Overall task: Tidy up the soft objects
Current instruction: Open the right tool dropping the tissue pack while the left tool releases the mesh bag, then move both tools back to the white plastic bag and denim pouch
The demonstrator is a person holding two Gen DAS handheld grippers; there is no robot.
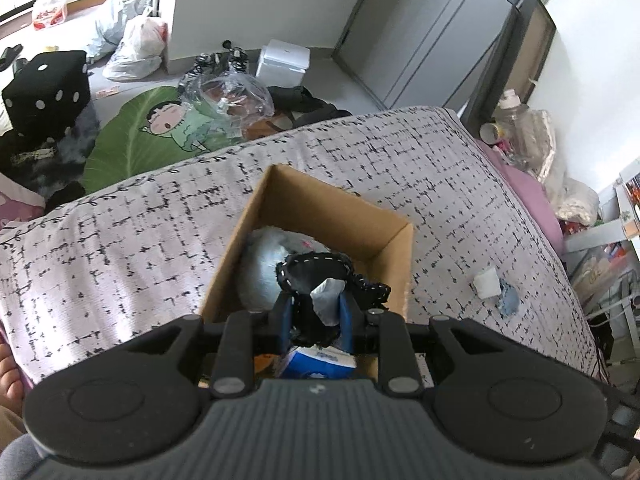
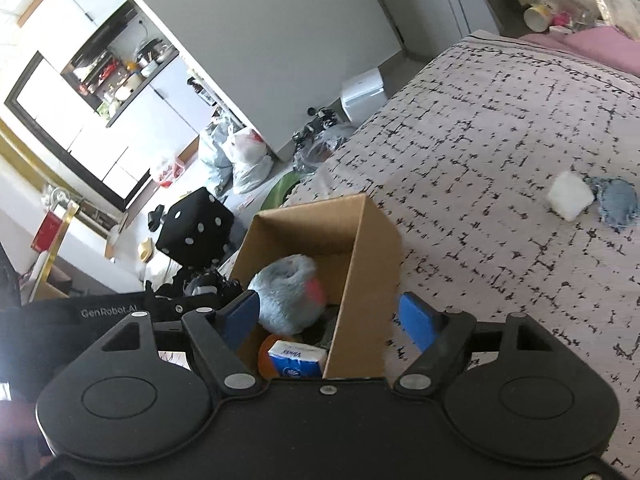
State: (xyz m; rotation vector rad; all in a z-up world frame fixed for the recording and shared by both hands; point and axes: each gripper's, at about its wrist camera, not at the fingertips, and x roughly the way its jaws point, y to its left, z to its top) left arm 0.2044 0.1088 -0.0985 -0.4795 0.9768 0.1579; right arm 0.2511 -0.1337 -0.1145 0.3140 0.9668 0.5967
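A brown cardboard box (image 1: 320, 204) stands on the patterned bed cover (image 1: 120, 240). Inside lie a grey plush ball (image 1: 260, 264) and a blue tissue pack (image 1: 316, 364). My left gripper (image 1: 316, 312) is shut on a black cloth piece with white stitching (image 1: 320, 272), held over the box. In the right wrist view my right gripper (image 2: 328, 314) is open, its jaws straddling the box's near right wall (image 2: 360, 280); the plush ball (image 2: 288, 296) and tissue pack (image 2: 296, 358) show inside. A white soft cube (image 2: 570, 196) and a blue denim piece (image 2: 618, 208) lie on the bed.
The floor beyond the bed holds a black dice cushion (image 1: 48, 92), a green leaf mat (image 1: 148, 136), plastic bags (image 1: 140, 48) and a white bin (image 1: 282, 64). Bottles and clutter (image 1: 520, 132) sit by the bed's far right corner.
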